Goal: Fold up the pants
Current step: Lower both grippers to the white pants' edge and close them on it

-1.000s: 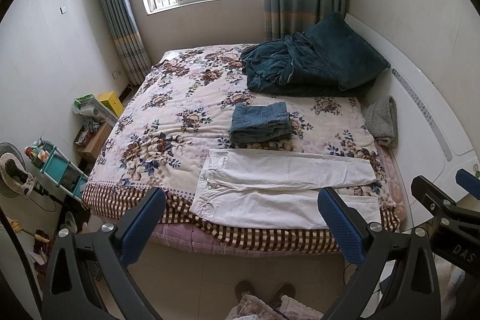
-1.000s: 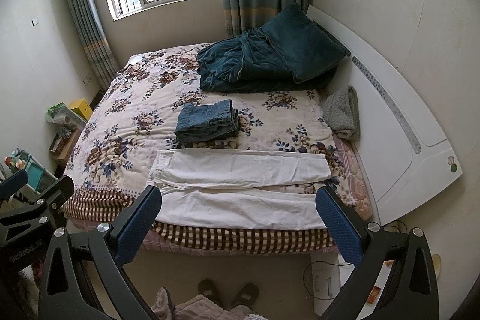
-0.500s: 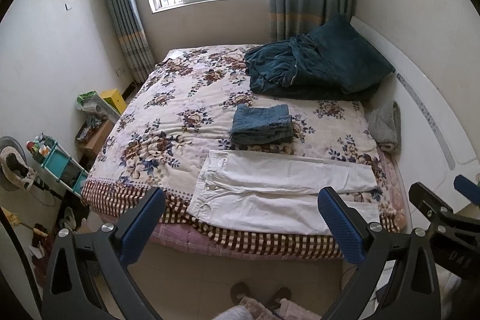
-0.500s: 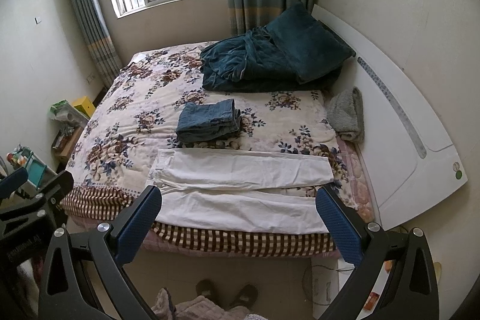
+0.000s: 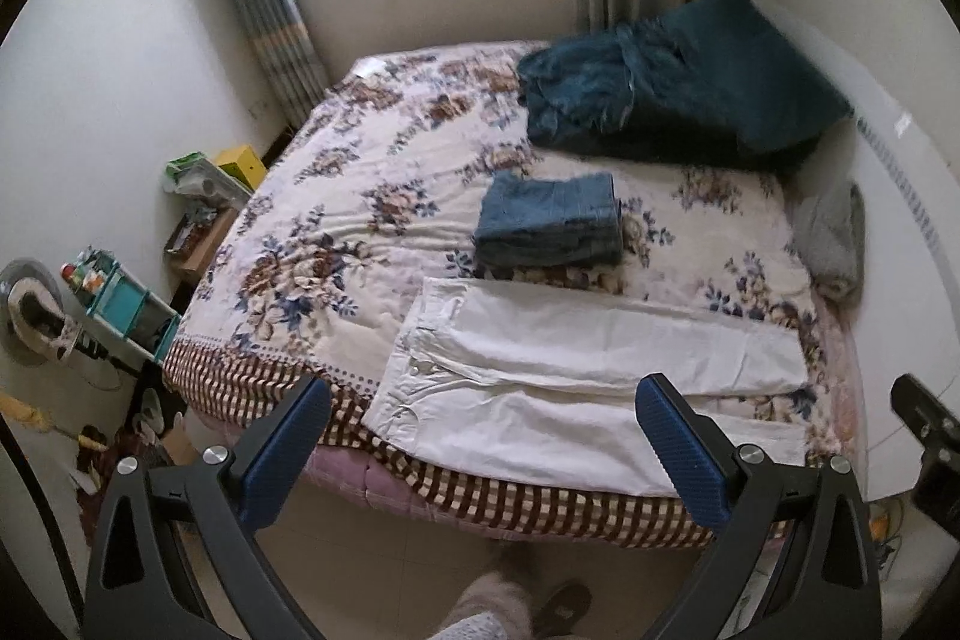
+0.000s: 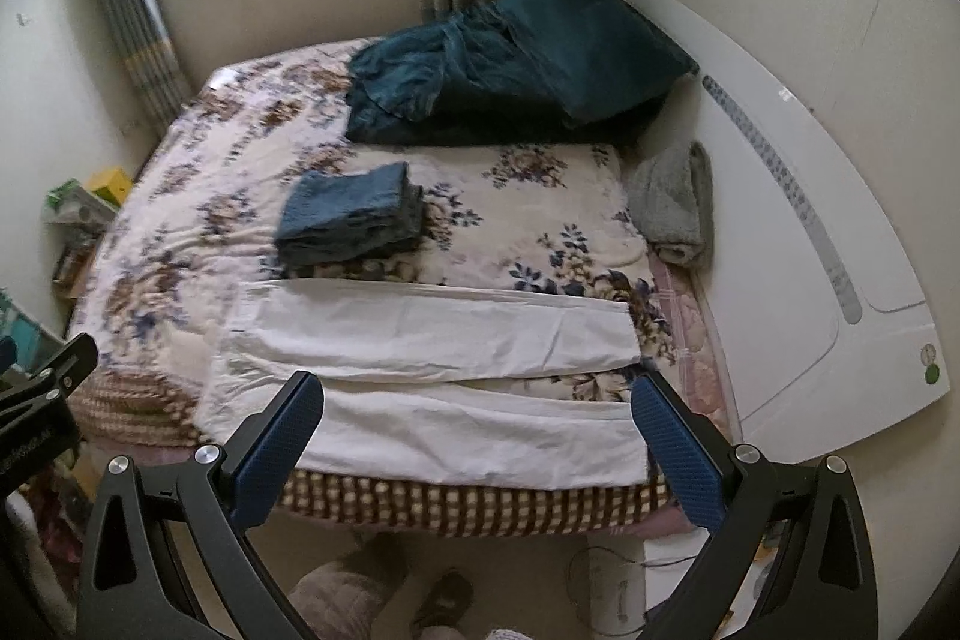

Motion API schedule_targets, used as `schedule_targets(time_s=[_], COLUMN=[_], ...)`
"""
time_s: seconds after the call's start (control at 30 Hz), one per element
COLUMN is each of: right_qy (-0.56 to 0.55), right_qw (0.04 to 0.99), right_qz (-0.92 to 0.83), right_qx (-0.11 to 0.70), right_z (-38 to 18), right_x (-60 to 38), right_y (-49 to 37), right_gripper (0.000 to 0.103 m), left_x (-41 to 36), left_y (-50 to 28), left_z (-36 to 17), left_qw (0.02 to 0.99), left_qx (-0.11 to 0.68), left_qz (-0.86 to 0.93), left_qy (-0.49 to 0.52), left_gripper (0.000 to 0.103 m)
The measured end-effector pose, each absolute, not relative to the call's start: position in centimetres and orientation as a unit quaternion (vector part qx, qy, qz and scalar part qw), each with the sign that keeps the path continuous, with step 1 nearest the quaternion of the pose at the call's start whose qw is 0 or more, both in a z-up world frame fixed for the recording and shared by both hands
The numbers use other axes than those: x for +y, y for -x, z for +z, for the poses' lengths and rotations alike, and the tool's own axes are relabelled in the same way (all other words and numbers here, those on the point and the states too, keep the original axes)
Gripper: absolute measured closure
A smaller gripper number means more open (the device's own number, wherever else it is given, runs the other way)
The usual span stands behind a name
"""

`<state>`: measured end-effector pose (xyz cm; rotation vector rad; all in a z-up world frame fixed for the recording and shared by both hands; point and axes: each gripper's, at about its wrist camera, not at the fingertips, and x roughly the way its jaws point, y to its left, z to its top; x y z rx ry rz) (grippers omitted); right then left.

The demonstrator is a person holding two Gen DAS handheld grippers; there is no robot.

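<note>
Left gripper [image 5: 483, 451]: fingers spread wide, nothing between them, held off the bed [image 5: 336, 220] above the floor. Right gripper [image 6: 480, 451]: likewise spread wide and empty.

White pants [image 5: 576, 388] lie flat along the bed's near edge, ahead of both pairs of fingers and clear of them. In the left view the waistband sits just beyond the left finger [image 5: 282, 454], and the legs run past the right finger [image 5: 684, 454]. In the right view the pants [image 6: 432, 370] span the gap between the fingers, leg ends by the right finger [image 6: 678, 454]. The two legs lie side by side with a narrow gap.

Beyond the pants: folded jeans [image 5: 552, 220], touching or nearly touching the far leg. Farther back, a teal quilt [image 5: 672, 70]. Grey towel [image 6: 672, 202] at the bed's right margin, by the headboard [image 6: 810, 250].
</note>
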<state>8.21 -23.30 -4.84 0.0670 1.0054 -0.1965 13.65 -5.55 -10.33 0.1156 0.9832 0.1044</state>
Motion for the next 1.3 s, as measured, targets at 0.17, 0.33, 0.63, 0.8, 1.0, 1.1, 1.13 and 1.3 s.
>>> schedule_targets(time_s=[0.17,0.33,0.63,0.8,1.0,1.1,1.13,1.3], right_qy=[-0.031,-0.040,-0.051,-0.031,0.007,0.019,0.028,0.075], right_qw=[0.858,0.842,0.800,0.782,0.740,0.708,0.700,0.676], right_qz=[-0.121,-0.143,-0.170,-0.177,-0.189,-0.173,-0.167,-0.126], right_qx=[0.499,0.519,0.573,0.597,0.645,0.685,0.694,0.722], right_z=[-10.9,-17.8,-31.2,-38.4,-48.2,-53.3,-54.5,-61.1], right_x=[-25.7,-27.7,-29.9,-31.8,-36.5,-38.5,-39.0,-40.1], right_y=[-15.2,-22.9,-33.0,-36.0,-38.1,-39.7,-40.0,-43.1], right_gripper=[0.000,0.000,0.000,0.000,0.000,0.000,0.000,0.000], left_x=[-7.4,-8.6,-9.4,-9.0,-10.3,-12.2,-12.8,-16.2], left_y=[-20.0,-27.5,-38.3,-42.5,-45.7,-46.3,-46.7,-48.0], left_z=[-15.2,-20.8,-32.0,-38.4,-46.2,-50.2,-51.5,-57.0], left_qw=[0.862,0.836,0.809,0.803,0.790,0.771,0.763,0.732], left_qx=[0.501,0.545,0.582,0.587,0.577,0.585,0.589,0.594], left_qz=[0.028,-0.006,-0.016,0.002,0.020,0.000,-0.008,-0.035], left_qy=[-0.071,-0.059,-0.082,-0.104,-0.205,-0.252,-0.265,-0.332], left_gripper=[0.000,0.000,0.000,0.000,0.000,0.000,0.000,0.000])
